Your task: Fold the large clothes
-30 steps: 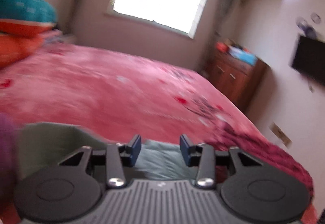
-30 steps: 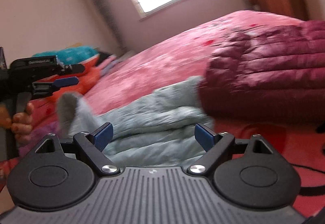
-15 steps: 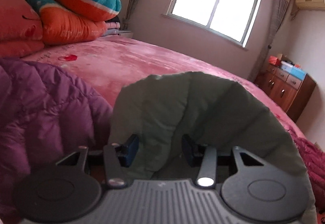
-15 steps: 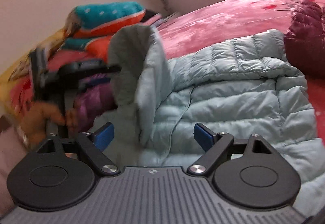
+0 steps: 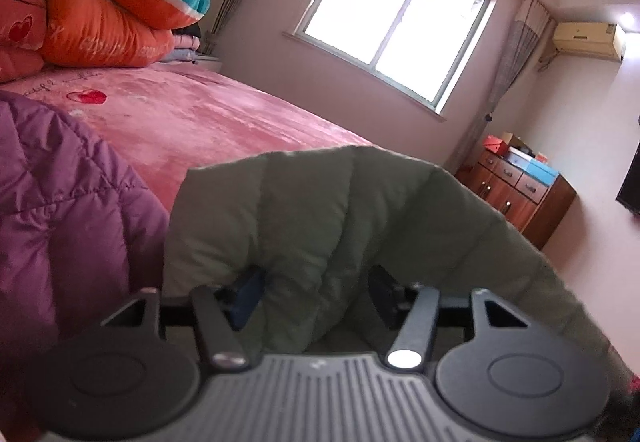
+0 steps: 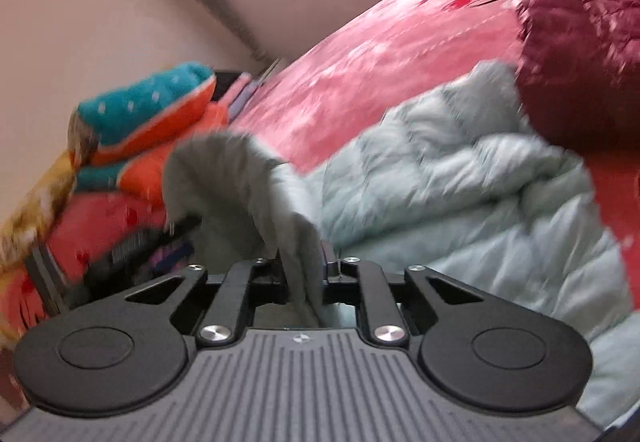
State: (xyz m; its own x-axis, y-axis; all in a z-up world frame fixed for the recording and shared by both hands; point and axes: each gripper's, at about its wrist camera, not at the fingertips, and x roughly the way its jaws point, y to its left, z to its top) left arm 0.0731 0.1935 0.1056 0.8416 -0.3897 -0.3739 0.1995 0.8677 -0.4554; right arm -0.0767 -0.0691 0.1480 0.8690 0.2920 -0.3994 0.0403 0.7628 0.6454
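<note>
A pale grey-green puffer jacket (image 6: 472, 177) lies crumpled on the pink bed. My right gripper (image 6: 306, 274) is shut on a raised edge of it. In the left wrist view the same jacket (image 5: 320, 209) drapes over my left gripper (image 5: 316, 294). Its blue pads stand wide apart, with a fold of jacket bulging between them. The left gripper also shows in the right wrist view (image 6: 132, 246), low behind the lifted fabric.
A purple puffer jacket (image 5: 60, 209) lies at the left. A maroon puffer jacket (image 6: 580, 41) lies on the bed (image 5: 208, 117) at the far right. Stacked quilts (image 5: 104, 1) sit at the bed's head. A wooden dresser (image 5: 516, 193) stands by the wall.
My right gripper went from wide open to shut on the jacket's raised edge. The left gripper holds its place under the draped jacket, with its pads still apart.
</note>
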